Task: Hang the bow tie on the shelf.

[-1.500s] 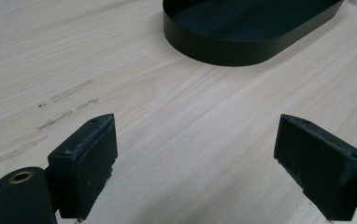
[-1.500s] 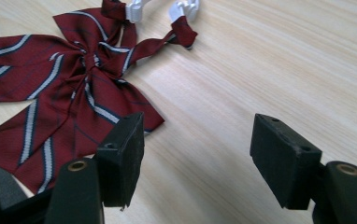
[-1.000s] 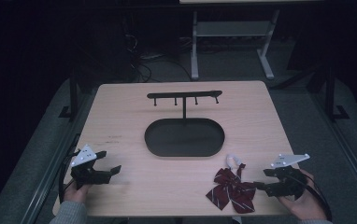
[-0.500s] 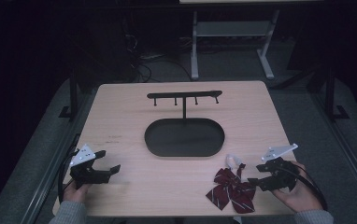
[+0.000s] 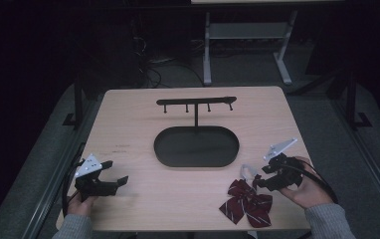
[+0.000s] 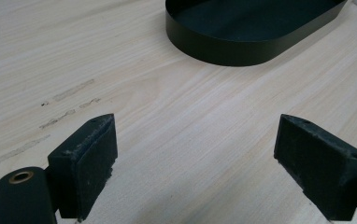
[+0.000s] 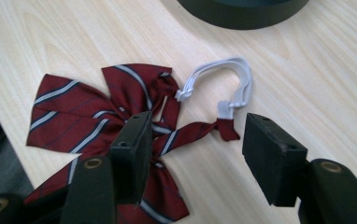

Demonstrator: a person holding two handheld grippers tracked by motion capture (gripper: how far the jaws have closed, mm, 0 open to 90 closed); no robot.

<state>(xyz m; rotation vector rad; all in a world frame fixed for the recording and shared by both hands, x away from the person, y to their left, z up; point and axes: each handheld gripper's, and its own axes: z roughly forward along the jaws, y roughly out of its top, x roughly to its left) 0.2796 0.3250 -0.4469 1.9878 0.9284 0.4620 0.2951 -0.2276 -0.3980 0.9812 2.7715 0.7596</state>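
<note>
Your right tongs (image 7: 193, 156), jaws just narrowing yet empty, hover beside the bow tie (image 7: 116, 116); left tongs (image 5: 109, 175) idle open.

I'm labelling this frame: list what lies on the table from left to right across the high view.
left gripper → black oval tray → striped bow tie → right gripper

Dim lab or workshop, bare wooden table (image 5: 128, 129), floor cables (image 5: 150, 69), metal bench frame (image 5: 247, 45)
</note>
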